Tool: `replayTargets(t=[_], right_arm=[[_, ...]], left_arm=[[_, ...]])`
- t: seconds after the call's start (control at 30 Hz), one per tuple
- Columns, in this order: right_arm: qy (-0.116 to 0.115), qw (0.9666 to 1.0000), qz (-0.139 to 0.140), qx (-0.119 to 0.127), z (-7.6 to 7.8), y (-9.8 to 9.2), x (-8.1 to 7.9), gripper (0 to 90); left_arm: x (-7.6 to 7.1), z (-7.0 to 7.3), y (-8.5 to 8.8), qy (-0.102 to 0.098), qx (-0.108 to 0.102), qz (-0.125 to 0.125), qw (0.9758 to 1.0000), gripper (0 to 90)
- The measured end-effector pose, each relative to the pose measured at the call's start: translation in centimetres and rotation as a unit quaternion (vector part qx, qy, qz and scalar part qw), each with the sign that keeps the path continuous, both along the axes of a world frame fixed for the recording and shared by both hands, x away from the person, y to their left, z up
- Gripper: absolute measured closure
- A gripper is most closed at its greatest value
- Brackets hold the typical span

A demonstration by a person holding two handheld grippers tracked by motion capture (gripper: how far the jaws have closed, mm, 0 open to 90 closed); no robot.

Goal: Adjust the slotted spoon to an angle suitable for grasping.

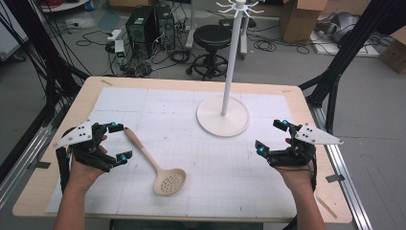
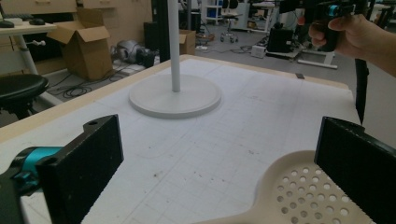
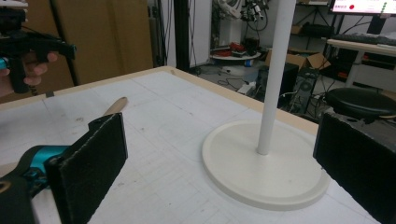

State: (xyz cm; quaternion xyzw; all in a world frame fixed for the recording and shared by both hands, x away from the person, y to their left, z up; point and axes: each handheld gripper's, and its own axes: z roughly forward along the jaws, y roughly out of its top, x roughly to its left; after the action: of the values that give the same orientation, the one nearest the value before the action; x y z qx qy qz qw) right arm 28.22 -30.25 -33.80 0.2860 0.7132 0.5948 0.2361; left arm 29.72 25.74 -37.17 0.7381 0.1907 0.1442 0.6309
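- High view: the slotted spoon (image 1: 160, 165) lay flat on the table mat (image 1: 201, 191), untouched; the left gripper (image 1: 119, 142) hovered beside its handle with jaws spread wide and nothing in them; the right gripper (image 1: 271, 136) waited apart, equally open; the hook stand (image 1: 223, 115) bore nothing, so hanging looked wholly undone.
- Left gripper view: the spoon's bowl (image 2: 299, 191) sat just ahead of the parted jaws; no grasp was yet made.
- Right gripper view: empty jaws faced the stand's base (image 3: 266, 172); the handle tip (image 3: 116, 106) lay far off.
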Motion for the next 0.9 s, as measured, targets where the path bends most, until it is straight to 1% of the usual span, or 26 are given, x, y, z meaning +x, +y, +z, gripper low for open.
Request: replayTargets(t=[0.13, 0.2, 0.3, 0.5, 0.53, 0.57, 0.6, 0.63, 0.67, 0.7, 0.73, 0.77, 0.8, 0.83, 0.87, 0.9], right_arm=[[0.002, 1.0, -0.001, 0.0, -0.12, -0.12, 0.1, 1.7], [0.002, 1.0, -0.003, -0.003, -0.11, -0.15, 0.02, 1.7], [-0.003, 1.0, -0.004, -0.002, 0.01, -0.07, -0.22, 1.7], [-0.003, 1.0, -0.002, -0.004, 0.05, 0.1, -0.06, 1.7], [-0.004, 1.0, 0.0, -0.005, 0.05, 0.2, 0.05, 1.7], [-0.004, 1.0, 0.001, -0.005, 0.04, 0.23, 0.08, 1.7], [-0.002, 1.0, 0.001, -0.005, 0.02, 0.3, 0.09, 1.7], [-0.002, 1.0, 0.002, -0.006, 0.01, 0.33, 0.12, 1.7], [-0.003, 1.0, 0.001, -0.007, 0.0, 0.34, 0.15, 1.7], [-0.004, 1.0, 0.001, -0.007, -0.01, 0.36, 0.19, 1.7], [-0.004, 1.0, 0.001, -0.007, -0.01, 0.36, 0.19, 1.7], [-0.003, 1.0, 0.001, -0.006, 0.01, 0.39, 0.21, 1.7], [-0.004, 1.0, 0.001, -0.006, 0.01, 0.4, 0.21, 1.7], [-0.005, 1.0, 0.001, -0.007, 0.02, 0.4, 0.22, 1.7], [-0.005, 1.0, 0.002, -0.008, 0.02, 0.42, 0.22, 1.7], [-0.003, 1.0, 0.001, -0.008, 0.01, 0.46, 0.2, 1.7]], left_arm=[[0.05, -0.09, -0.07, 0.002, 0.004, -0.001, 1.0, 1.7], [0.02, -0.09, -0.12, 0.002, 0.011, -0.002, 0.9999, 1.7], [-0.08, -0.08, -0.18, 0.002, 0.011, -0.007, 0.9999, 1.7], [-0.17, -0.22, -0.09, 0.005, 0.028, -0.005, 0.9996, 1.8], [-0.27, -0.21, 0.02, 0.004, 0.035, -0.006, 0.9993, 2.1], [-0.34, -0.2, 0.12, 0.005, 0.04, -0.01, 0.9991, 4.8], [-0.43, -0.19, 0.24, 0.005, 0.046, -0.017, 0.9988, 11.6], [-0.43, -0.19, 0.24, 0.005, 0.046, -0.017, 0.9988, 20.5], [-0.49, -0.23, 0.32, 0.008, 0.049, -0.026, 0.9984, 28.6], [-0.59, -0.31, 0.4, 0.012, 0.064, -0.033, 0.9973, 31.9], [-0.59, -0.31, 0.4, 0.012, 0.064, -0.033, 0.9973, 32.6], [-0.58, -0.36, 0.33, 0.016, 0.075, -0.027, 0.9967, 34.1], [-0.56, -0.44, 0.27, 0.023, 0.09, -0.033, 0.9951, 38.5], [-0.54, -0.49, 0.18, 0.027, 0.098, -0.036, 0.9942, 43.8], [-0.54, -0.49, 0.18, 0.027, 0.098, -0.036, 0.9942, 46.2], [-0.48, -0.66, -0.07, 0.036, 0.114, -0.037, 0.9921, 48.6]])
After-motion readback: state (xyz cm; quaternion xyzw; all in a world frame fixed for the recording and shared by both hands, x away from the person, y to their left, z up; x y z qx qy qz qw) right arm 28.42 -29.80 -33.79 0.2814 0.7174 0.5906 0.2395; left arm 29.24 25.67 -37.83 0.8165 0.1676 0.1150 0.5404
